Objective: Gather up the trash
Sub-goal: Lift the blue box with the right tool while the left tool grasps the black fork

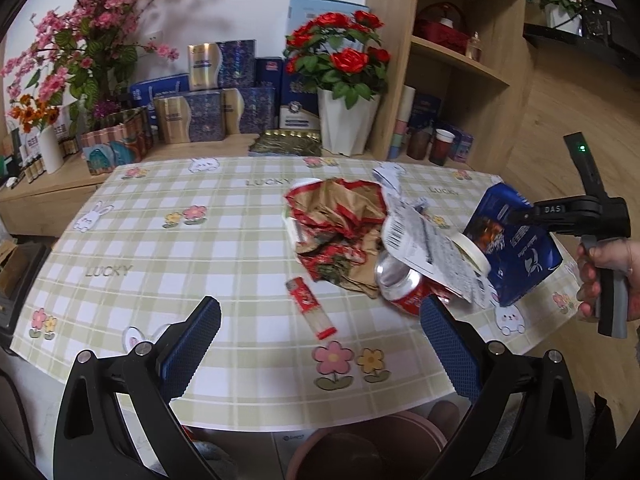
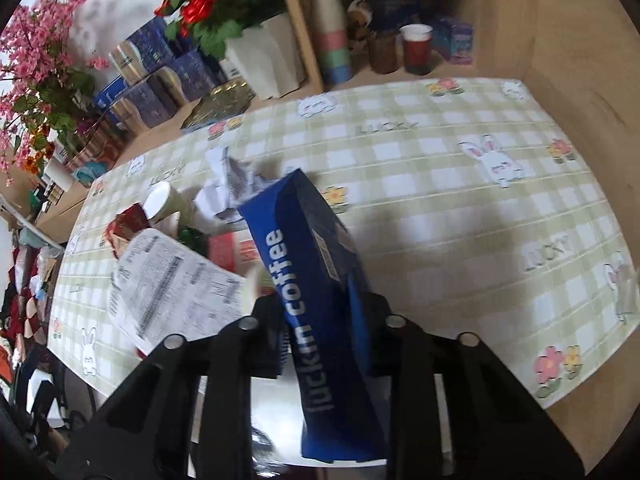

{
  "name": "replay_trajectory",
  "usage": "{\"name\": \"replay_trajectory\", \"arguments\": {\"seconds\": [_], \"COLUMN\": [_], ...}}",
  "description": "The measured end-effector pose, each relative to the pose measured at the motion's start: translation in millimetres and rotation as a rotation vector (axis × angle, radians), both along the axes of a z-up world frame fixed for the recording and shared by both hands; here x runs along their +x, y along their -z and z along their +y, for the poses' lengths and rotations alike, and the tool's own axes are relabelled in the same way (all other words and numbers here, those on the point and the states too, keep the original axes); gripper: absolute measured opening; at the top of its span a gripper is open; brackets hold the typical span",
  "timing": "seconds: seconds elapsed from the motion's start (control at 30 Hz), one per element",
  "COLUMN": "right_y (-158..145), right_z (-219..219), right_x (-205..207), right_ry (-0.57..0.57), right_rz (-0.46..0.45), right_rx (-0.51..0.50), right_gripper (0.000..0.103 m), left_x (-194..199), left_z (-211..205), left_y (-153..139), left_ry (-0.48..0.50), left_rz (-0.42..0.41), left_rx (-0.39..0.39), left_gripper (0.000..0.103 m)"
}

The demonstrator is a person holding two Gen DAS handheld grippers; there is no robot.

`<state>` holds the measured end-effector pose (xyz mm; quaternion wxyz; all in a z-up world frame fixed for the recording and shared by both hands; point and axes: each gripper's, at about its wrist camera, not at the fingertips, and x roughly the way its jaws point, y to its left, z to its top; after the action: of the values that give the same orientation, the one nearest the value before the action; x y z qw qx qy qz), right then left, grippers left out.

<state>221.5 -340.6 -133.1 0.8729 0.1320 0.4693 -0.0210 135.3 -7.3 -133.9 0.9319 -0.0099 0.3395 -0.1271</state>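
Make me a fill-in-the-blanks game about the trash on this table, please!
1. The right tool is shut on a blue paper bag with the words "luckin ____" on it.
2. The left tool is ____ and holds nothing.
3. The crushed soda can on the checked tablecloth is ____ and silver.
4. The small wrapper between the left tool's fingers lies ____ on the tablecloth.

Missing words: coffee; open; red; flat
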Motion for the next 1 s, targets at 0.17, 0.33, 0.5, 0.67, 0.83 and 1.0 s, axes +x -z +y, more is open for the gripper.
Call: {"name": "replay_trajectory", "arguments": {"seconds": [0.17,0.33,0.5,0.67,0.83,1.0], "right_y": [12.6,29.6,31.6,35.7,41.5,49.0], "right_z": [-33.9,-47.9,-49.1,-53.5,-52.9,-56.4], "right_x": [-19.4,-33.5,-53.2,-77.5,-100.4,-113.9], "right_ry": [0.059,0.068,0.063,0.111,0.153,0.182], "right_rz": [0.011,0.02,-0.037,-0.09,-0.129,-0.154], "right_rx": [0.07,0.135,0.146,0.178,0.186,0.214], "right_gripper": [0.025,0.023,0.022,0.021,0.021,0.021], "left_x": [1.7,0.2,1.8,10.7,16.4,25.3], "left_z": [-27.8,-57.7,-94.4,-121.4,-139.6,-143.7], "left_y": [10.3,26.8,47.5,78.9,107.0,113.1], "left_ry": [0.061,0.122,0.181,0.132,0.07,0.01], "left_rz": [0.044,0.114,0.207,0.316,0.377,0.359], "left_rx": [0.004,0.004,-0.004,-0.068,-0.063,-0.04], "left_gripper": [0.089,0.079,0.067,0.065,0.059,0.049]}}
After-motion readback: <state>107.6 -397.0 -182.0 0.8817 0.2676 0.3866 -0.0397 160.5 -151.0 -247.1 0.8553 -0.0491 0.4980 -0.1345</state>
